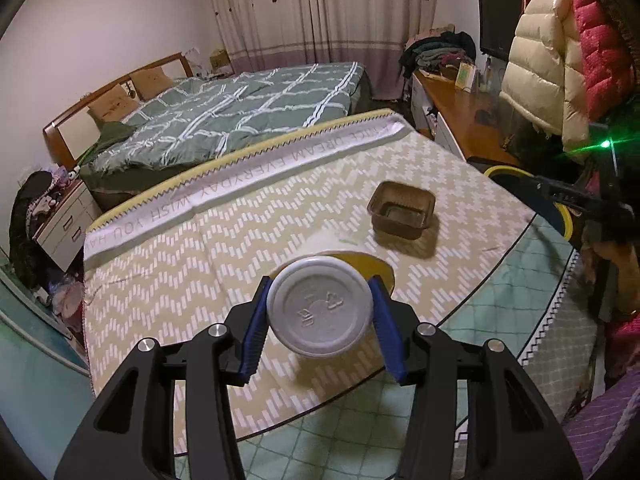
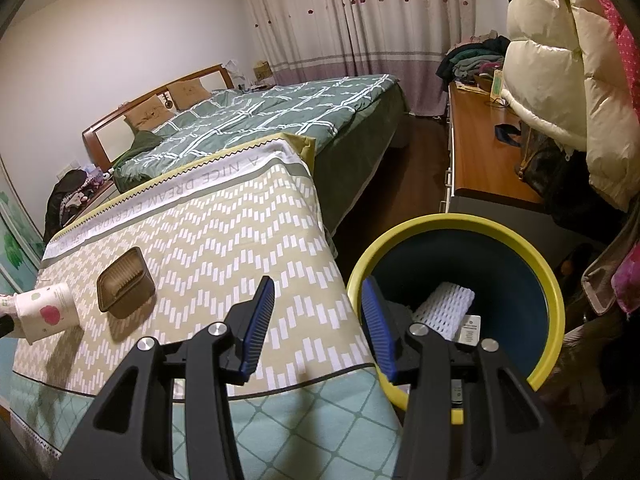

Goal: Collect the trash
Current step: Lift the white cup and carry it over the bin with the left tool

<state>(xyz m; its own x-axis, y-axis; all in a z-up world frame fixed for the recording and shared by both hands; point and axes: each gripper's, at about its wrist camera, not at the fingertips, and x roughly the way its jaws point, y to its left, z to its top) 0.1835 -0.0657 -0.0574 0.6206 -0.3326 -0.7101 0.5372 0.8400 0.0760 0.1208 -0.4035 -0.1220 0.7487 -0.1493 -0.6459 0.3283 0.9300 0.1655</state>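
left gripper [image 1: 320,312] clamped across a paper cup [image 1: 319,306], base toward camera, axis pointing forward; trash bin [image 2: 460,300] lies rightward, beside the empty, parted right gripper [image 2: 318,320].

the left gripper [image 1: 320,312] is matt black plastic with ribbed blue rubbery pads [image 1: 256,332] and bright metal screws, and it holds a paper cup [image 1: 320,306] whose smooth white base looks embossed. near the far edge of the bench, the brown tray [image 1: 401,210] is thin, glossy, ribbed plastic on a woven matt cloth [image 1: 200,280] with a zigzag trim. the bin [image 2: 556,308] has a smooth yellow plastic rim, with white foam netting [image 2: 444,308] inside.
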